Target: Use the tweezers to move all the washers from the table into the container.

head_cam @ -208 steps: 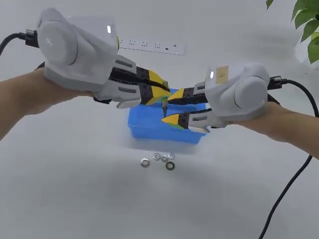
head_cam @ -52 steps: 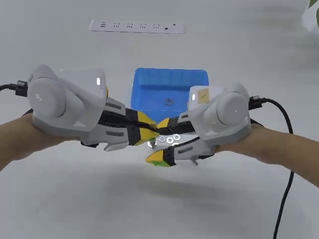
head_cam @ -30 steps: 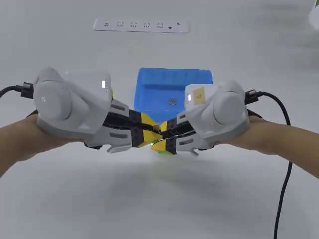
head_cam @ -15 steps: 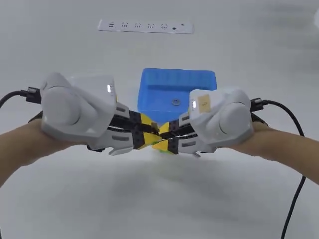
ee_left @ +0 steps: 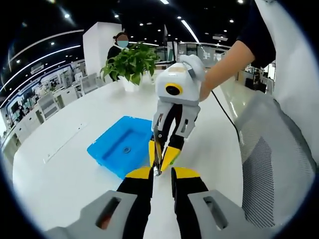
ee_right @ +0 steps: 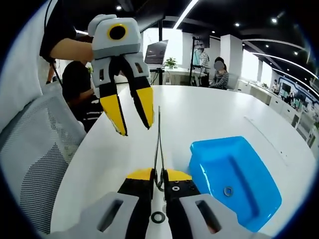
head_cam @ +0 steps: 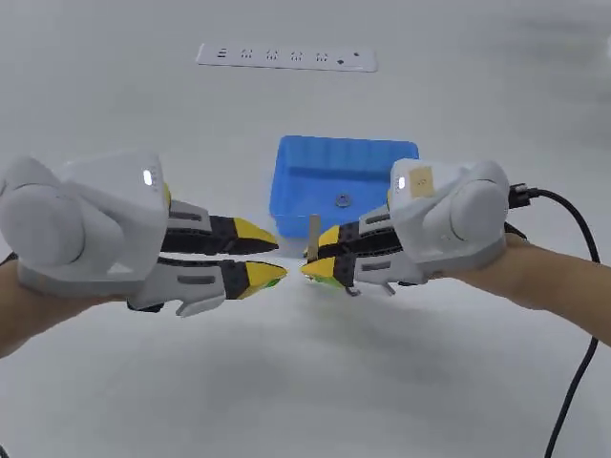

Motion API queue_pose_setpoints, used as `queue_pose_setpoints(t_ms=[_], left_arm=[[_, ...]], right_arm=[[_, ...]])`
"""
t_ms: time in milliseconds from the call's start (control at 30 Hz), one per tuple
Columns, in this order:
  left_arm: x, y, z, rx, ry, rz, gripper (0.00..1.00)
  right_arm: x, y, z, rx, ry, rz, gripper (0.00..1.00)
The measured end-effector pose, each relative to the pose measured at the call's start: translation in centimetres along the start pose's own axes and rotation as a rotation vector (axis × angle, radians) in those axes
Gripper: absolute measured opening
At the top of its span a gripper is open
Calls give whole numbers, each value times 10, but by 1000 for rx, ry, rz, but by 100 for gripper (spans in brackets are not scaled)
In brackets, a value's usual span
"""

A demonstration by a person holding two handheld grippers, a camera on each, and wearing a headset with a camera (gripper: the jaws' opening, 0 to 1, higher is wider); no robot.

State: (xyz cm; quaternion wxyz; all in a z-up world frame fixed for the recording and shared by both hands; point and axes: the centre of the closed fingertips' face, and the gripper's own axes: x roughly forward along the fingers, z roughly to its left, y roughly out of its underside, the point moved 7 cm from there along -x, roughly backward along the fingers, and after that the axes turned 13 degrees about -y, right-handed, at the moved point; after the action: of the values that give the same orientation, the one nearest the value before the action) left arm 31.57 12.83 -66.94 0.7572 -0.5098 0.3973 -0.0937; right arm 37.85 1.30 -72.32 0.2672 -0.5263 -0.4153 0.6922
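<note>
As the right gripper pinches the tweezers tight between its closed jaws, everything turns on which way that thin steel points. It runs straight out along the jaws, long axis aimed across at the left gripper, not down at the table. In the left gripper view the tips come right up to the gap between that gripper's own yellow jaws, which stand a little apart and hold nothing; whether they touch the tweezers cannot be told. One washer lies in the blue container, near the middle of its floor, just beyond the two grippers in the head view. On the table side, the right gripper view shows a dark ring low in the slot between its jaws. It looks like a second washer lying under the gripper, behind the tweezer tips rather than ahead of them. In the head view the grippers cover that patch, so how many lie there cannot be told. The right gripper is the nearer one, right above the work. By the look of it, it must tip the tweezers downward and draw back to bring the tips onto that ring, perhaps with the left gripper squeezing the arms. The container lies near, off to the right of the jaws in the right gripper view, a short carry.
</note>
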Motion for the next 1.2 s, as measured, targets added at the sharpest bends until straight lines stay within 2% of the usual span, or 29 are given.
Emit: queue_pose_setpoints(t_ms=[133, 200, 267, 400, 600, 667, 733, 800, 900, 1067, 1200], left_arm=[[-12, 0, 2, -63, -47, -34, 26], [-16, 0, 0, -57, -60, -29, 27], [-20, 1, -3, -27, -73, -18, 28], [-25, 0, -9, -49, -83, -28, 33], [-29, 0, -14, -90, -135, -53, 47], [-30, 2, -15, -95, -143, -55, 50], [-31, 4, -11, -68, -168, -49, 53], [-32, 6, -7, -78, -179, -44, 55], [-33, 6, -2, -106, -203, -65, 61], [-36, 4, -1, -142, -229, -88, 64], [-41, -1, -5, -151, -225, -103, 71]], right_arm=[[-2, -5, 4, -6, -3, -1, 9], [-4, -9, 7, -5, -3, -8, 9], [-7, -12, 9, -10, -1, -8, 9], [-18, -21, 12, -21, 6, -19, 9], [-37, -41, 10, -51, 33, -47, 9], [-45, -48, 6, -55, 47, -57, 9], [-52, -53, 0, -60, 66, -68, 9], [-58, -56, -7, -64, 87, -69, 9], [-65, -57, -19, -59, 123, -64, 9], [-72, -51, -40, -32, 176, -66, 9], [-70, -37, -56, 21, 208, -65, 9]])
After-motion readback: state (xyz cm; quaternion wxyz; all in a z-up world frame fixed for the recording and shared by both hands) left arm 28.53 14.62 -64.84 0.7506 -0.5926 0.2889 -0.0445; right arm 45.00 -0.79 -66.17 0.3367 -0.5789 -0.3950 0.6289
